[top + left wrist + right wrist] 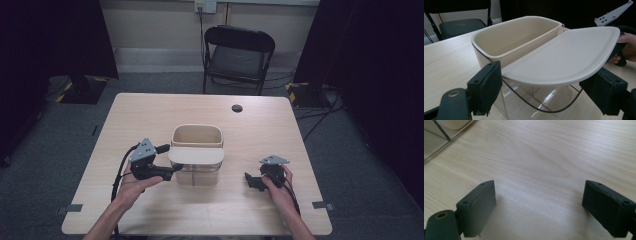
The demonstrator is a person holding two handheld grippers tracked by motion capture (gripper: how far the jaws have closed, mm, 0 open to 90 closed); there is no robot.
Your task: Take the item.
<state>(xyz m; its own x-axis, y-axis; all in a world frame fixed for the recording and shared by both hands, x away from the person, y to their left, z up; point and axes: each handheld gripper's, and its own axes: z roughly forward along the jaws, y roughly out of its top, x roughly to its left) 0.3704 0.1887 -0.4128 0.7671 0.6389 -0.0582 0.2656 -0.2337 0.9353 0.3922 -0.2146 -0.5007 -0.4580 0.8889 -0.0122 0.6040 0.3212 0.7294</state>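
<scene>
A clear plastic container (196, 175) stands mid-table with a cream inner tub (197, 135) set in its far half. A cream lid (196, 155) lies tilted over its near half. My left gripper (169, 159) holds the lid's left end, one jaw on each long edge. In the left gripper view the lid (564, 55) spans the gap between the jaws of the left gripper (544, 87), above the tub (516, 37) and the clear wall (541, 100). My right gripper (255, 180) rests low over bare table right of the container, open, nothing between the jaws of the right gripper (539, 205).
The light wood table (150, 115) has a dark round hole (237, 108) near its far edge. A black folding chair (237, 55) stands behind it. Dark curtains flank both sides. A corner of the container (439, 135) shows at the upper left of the right gripper view.
</scene>
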